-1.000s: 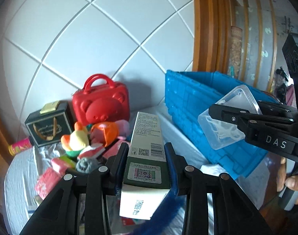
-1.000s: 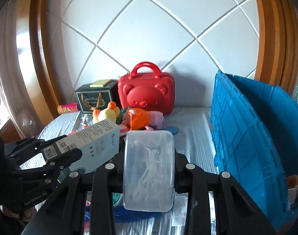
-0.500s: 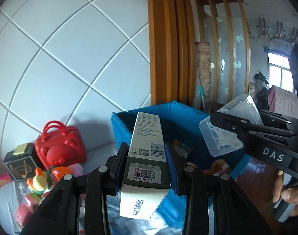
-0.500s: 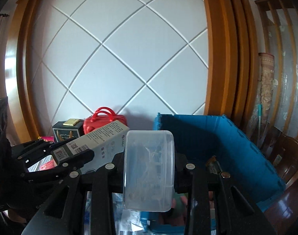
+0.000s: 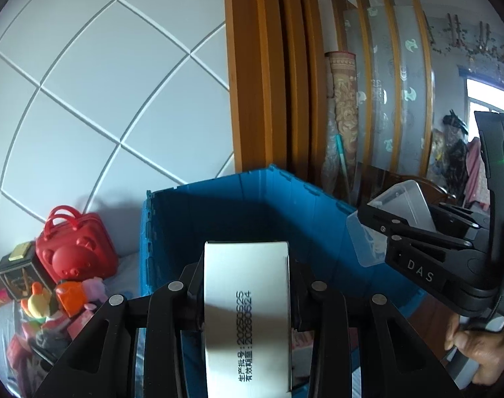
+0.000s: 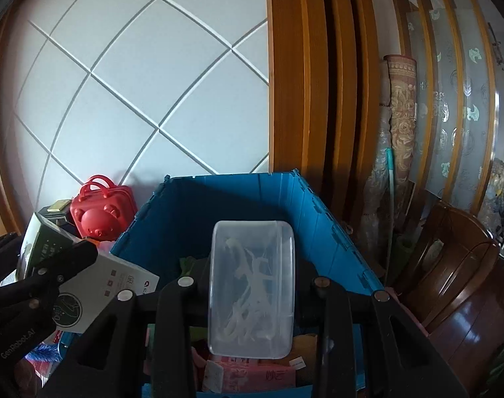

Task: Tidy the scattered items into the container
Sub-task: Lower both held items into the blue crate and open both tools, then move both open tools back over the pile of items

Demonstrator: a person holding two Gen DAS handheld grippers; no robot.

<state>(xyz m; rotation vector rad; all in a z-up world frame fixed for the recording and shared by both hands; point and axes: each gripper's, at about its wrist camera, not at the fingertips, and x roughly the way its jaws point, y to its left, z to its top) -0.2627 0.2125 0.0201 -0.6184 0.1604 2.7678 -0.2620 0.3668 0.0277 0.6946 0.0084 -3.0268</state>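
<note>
My left gripper (image 5: pixel 247 285) is shut on a white and green carton (image 5: pixel 247 315), tilted so its white end faces the camera, held over the blue crate (image 5: pixel 238 212). My right gripper (image 6: pixel 252 282) is shut on a clear plastic box (image 6: pixel 252 285) with white bits inside, held above the crate's (image 6: pixel 232 199) open top. The right gripper with its clear box also shows in the left wrist view (image 5: pixel 394 219), and the left gripper with the carton in the right wrist view (image 6: pixel 86 285). Pink packets (image 6: pixel 252 374) lie inside the crate.
Left of the crate sit a red bear case (image 5: pixel 74 252), a black gift box (image 5: pixel 18 272) and a heap of soft toys (image 5: pixel 53 301). A white tiled wall stands behind. A wooden door frame (image 6: pixel 318 83) and dark wooden furniture (image 6: pixel 457 282) are to the right.
Both grippers have swung right from the toy heap to above the blue crate, each still holding its item. The carton has tipped forward so its end faces the left camera.
</note>
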